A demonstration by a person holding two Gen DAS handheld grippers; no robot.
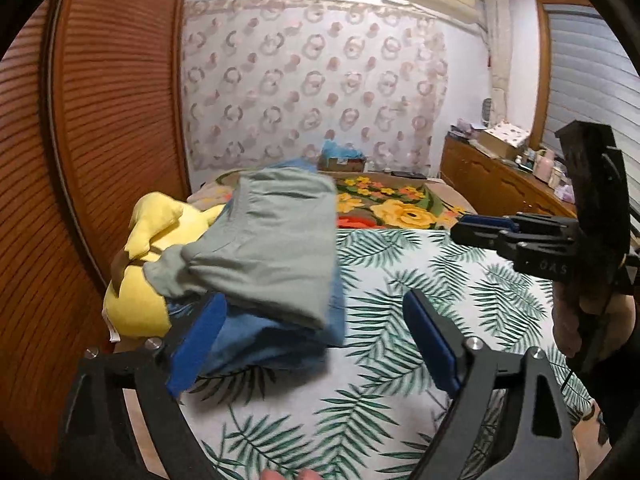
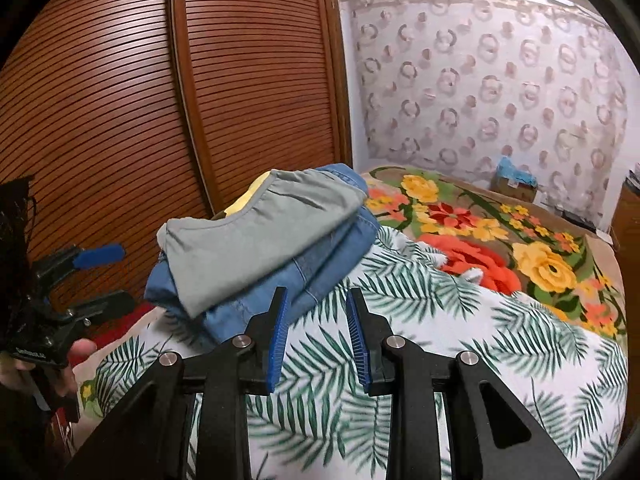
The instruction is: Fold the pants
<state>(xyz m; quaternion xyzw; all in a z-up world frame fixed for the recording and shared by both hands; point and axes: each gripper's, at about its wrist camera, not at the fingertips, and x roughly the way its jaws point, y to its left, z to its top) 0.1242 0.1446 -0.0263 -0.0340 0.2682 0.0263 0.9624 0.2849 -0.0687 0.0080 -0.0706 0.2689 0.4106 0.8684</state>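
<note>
Folded grey-green pants [image 1: 272, 240] lie on top of folded blue jeans [image 1: 276, 340], stacked on the leaf-print sheet [image 1: 400, 360]. The stack also shows in the right wrist view, grey pants [image 2: 256, 236] over jeans [image 2: 320, 264]. My left gripper [image 1: 316, 336] is open, its left pad beside the jeans' near edge, holding nothing. My right gripper [image 2: 316, 328] is open with a narrow gap, just in front of the stack and apart from it. In the left wrist view the right gripper [image 1: 484, 228] hangs at the right over the bed. The left gripper [image 2: 100, 276] shows at the left in the right wrist view.
A yellow plush [image 1: 148, 264] lies left of the stack against the wooden slatted wardrobe [image 1: 100, 140]. A floral blanket [image 1: 396, 204] covers the far bed, with a cardboard box [image 1: 344, 160] behind it. A wooden dresser [image 1: 500, 180] stands at the right.
</note>
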